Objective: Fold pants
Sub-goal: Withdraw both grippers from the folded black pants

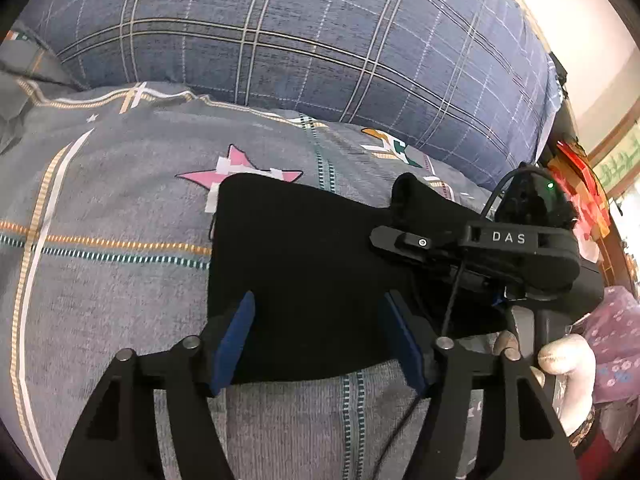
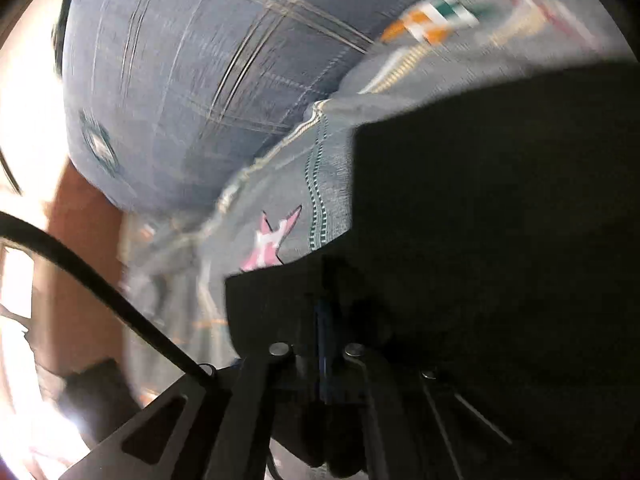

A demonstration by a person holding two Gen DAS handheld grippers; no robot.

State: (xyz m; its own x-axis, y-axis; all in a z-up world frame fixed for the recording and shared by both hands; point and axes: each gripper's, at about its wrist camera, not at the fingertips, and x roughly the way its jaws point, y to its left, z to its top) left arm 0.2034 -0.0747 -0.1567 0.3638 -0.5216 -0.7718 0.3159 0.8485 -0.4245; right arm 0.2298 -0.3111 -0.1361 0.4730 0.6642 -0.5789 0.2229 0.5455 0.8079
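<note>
Directly ahead of both hand-held tools, we find the bed dressed in a grey patterned quilt (image 1: 100, 280), with a blue plaid pillow (image 1: 300, 40) piled along the side farthest from us. On that quilt lie the black pants (image 1: 304, 264), already gathered into a compact, roughly rectangular bundle whose long axis runs across the left gripper's line of sight, from a squared edge at its left toward a raised lump of cloth at the far right, where the other tool sits.

We see the left gripper (image 1: 320, 336) poised over the near edge of the bundle, its blue pads (image 1: 236, 340) spread fairly wide and straddling the cloth without pressing on it; nothing is clamped there.

The right gripper (image 2: 322, 320) appears in its own blurred view with its fingers drawn fully together over black fabric. Whether a layer of cloth is actually pinched between them we cannot tell, since the fabric and the fingers run together in shadow. From the left view, its body lies across the right end of the bundle.

By our reading, the left tool is the nearer to the free near edge, and the coming fold would turn on that edge being carried across the bundle's short direction, away from us.
</note>
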